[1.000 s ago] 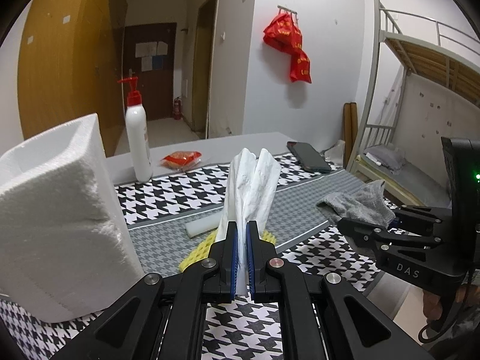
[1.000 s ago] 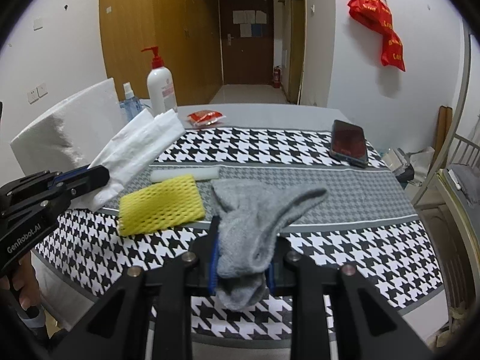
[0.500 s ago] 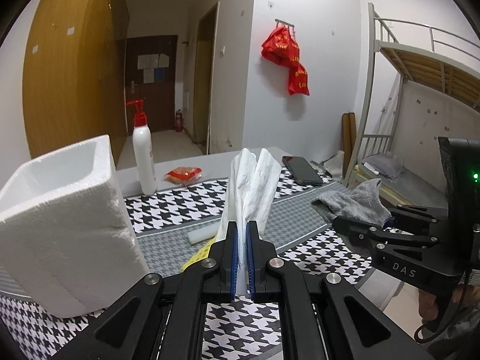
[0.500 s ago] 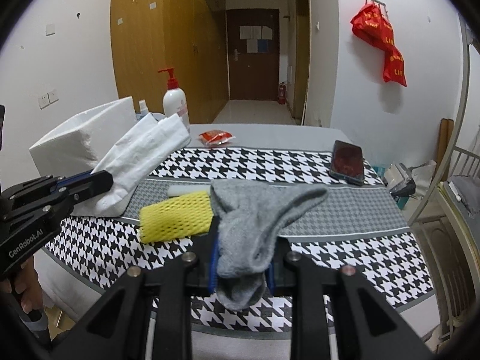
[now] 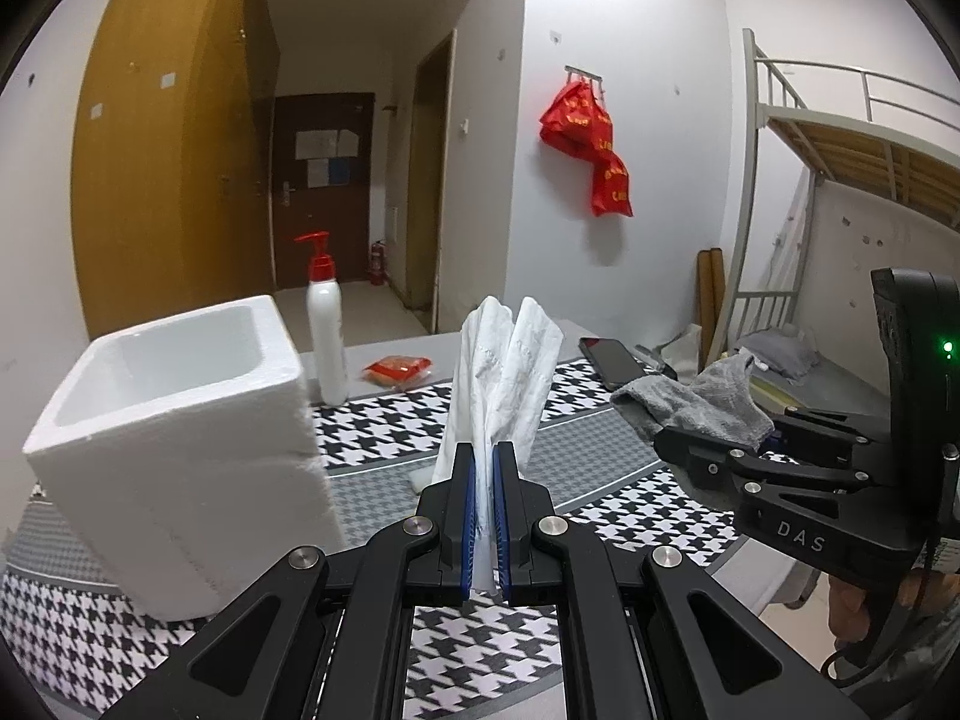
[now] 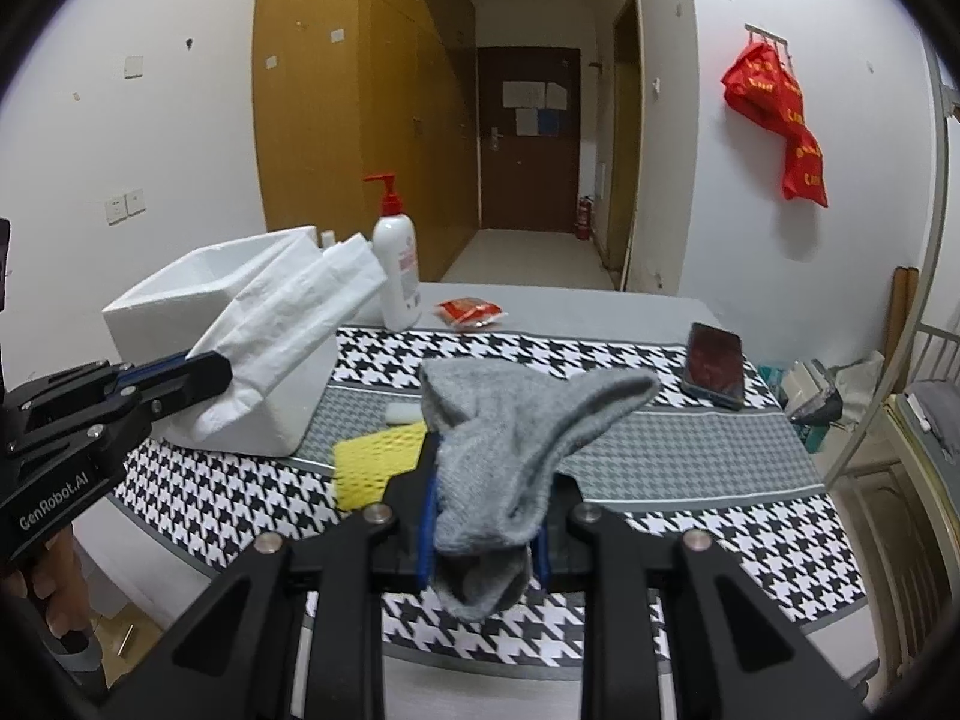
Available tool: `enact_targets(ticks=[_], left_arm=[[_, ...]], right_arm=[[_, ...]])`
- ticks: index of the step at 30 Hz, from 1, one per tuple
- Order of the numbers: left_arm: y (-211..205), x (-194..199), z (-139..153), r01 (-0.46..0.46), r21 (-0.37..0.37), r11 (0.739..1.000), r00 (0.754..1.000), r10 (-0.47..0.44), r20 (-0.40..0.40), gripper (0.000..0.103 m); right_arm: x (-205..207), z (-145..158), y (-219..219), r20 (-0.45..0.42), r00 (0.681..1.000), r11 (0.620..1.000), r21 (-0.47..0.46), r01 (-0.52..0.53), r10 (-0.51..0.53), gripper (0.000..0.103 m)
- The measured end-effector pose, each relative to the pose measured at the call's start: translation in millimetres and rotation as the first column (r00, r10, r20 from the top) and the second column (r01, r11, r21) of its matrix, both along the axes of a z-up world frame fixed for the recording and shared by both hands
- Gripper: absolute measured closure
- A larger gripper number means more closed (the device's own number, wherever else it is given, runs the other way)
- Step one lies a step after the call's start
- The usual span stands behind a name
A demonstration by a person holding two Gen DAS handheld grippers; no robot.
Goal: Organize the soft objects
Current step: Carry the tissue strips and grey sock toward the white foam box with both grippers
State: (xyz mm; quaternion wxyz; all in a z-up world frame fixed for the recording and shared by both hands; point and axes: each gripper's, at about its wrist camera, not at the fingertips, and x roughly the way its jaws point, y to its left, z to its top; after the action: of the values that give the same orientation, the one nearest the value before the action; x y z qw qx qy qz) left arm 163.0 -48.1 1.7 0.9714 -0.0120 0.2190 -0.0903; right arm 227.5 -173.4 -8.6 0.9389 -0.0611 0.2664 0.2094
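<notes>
Both hands are lifting now, so the foam box (image 5: 174, 444) sits lower in view and its open top shows, unlike a second ago. The left gripper (image 5: 485, 480) has its fingers pinched tight on the white tissue (image 5: 510, 372), and the right gripper (image 6: 486, 516) has its fingers narrow around the grey sock (image 6: 516, 432), at 3 o'clock from the tissue. Looks like both go into that box at 9 o'clock, while the yellow sponge (image 6: 375, 465) waits on the tabletop (image 6: 660, 438).

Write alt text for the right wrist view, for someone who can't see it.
The right gripper holds a grey sock above a houndstooth-covered table. To its left, the left gripper holds white tissue in front of a white foam box. A yellow sponge, pump bottle and phone sit on the table.
</notes>
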Motion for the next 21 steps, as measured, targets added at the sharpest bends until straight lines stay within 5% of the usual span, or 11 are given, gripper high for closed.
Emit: enact_targets(ticks=[21], left_arm=[[73, -34, 5, -0.144, -0.083, 0.986, 0.989, 0.146, 0.027, 0.097]], right_arm=[[-9, 9, 62, 0.029, 0.994, 0.994, 0.016, -0.107, 0.106, 0.075]])
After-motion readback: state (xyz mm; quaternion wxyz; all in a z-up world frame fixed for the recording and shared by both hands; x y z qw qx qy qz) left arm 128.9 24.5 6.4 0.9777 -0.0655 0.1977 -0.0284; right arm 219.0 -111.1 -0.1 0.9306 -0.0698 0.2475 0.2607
